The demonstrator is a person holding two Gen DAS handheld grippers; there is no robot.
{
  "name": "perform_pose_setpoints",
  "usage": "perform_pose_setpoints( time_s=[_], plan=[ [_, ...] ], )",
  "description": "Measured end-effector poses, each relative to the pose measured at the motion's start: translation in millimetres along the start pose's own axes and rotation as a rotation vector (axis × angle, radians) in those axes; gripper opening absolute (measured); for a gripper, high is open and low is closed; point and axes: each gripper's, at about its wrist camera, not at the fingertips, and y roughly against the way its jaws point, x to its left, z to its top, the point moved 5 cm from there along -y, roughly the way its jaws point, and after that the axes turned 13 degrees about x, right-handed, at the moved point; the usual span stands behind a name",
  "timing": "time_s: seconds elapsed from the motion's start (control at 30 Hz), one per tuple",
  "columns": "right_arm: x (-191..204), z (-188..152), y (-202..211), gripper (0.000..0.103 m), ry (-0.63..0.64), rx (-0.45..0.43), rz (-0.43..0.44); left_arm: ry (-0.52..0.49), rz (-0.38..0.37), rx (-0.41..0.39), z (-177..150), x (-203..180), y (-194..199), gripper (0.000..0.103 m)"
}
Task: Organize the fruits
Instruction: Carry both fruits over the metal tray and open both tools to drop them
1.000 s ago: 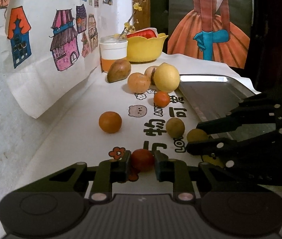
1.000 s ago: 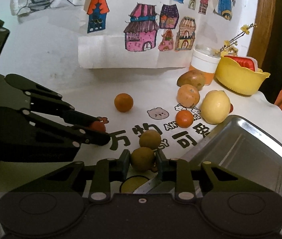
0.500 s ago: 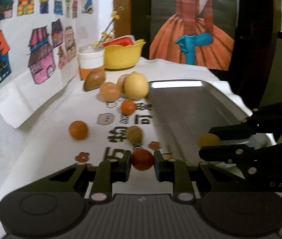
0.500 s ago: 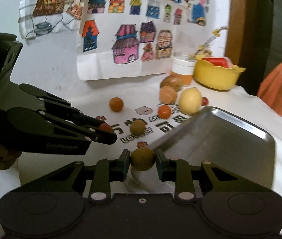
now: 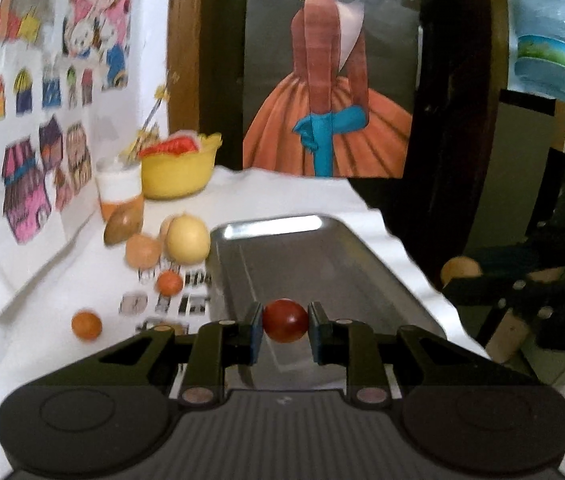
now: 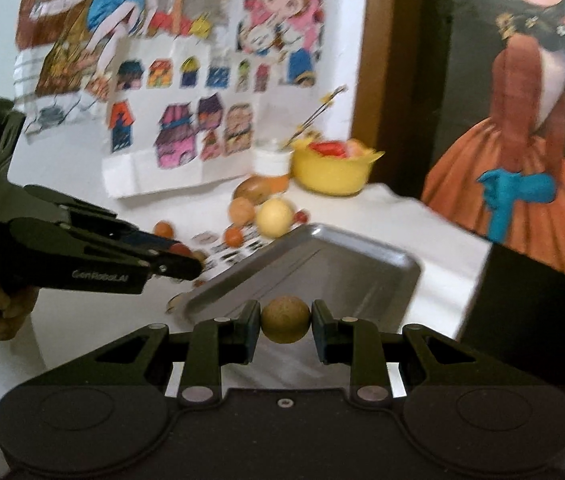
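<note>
**Both grippers carry fruit above the tray's near end**

Left wrist view: the left gripper [image 5: 285,322] has its jaws clamped on a small red fruit [image 5: 285,320], held in the air over the near end of the metal tray [image 5: 322,268]. The tray's inside is bare, and its far rim catches the light. Along the tray's left edge the white tablecloth [image 5: 282,192] carries the loose fruit: a large yellow fruit [image 5: 187,239] just beside the far left corner, a tan fruit [image 5: 143,251] and a brown oval fruit [image 5: 122,223] behind it, a small orange fruit [image 5: 169,282] near the rim, and another orange fruit [image 5: 86,324] well apart to the left. A yellow bowl [image 5: 178,172] stands at the back by the wall. To the right the cloth's edge drops off close beside the tray; the right gripper [image 5: 458,276] hangs beyond that edge, holding a tan round fruit [image 5: 460,269].

Right wrist view: the right gripper [image 6: 285,320] is closed on the tan round fruit [image 6: 285,319], raised before the tray's [image 6: 322,264] near rim. The left gripper [image 6: 186,258] reaches in from the left, its tips over the tray's left corner. Right of the tray a strip of cloth lies bare up to the table's edge.
</note>
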Motion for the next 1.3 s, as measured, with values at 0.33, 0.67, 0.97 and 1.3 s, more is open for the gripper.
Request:
perform_pose_setpoints(
  time_s=[0.33, 0.67, 0.97, 1.3],
  plan=[
    [-49, 54, -9, 0.03, -0.058, -0.053, -0.003, -0.03, 0.058, -0.075, 60, 5, -18, 0.026],
    [-85, 79, -104, 0.03, -0.077, 0.002, -0.029, 0.086, 0.001, -0.004, 97, 47, -104, 0.026],
    [-109, 62, -178, 0.03, -0.135, 0.061, 0.006, 0.073, -0.017, 0.067, 108, 51, -172, 0.026],
    [-117, 59, -206, 0.03, -0.126, 0.104, 0.028, 0.087, -0.003, 0.164, 110, 50, -212, 0.026]
  ],
)
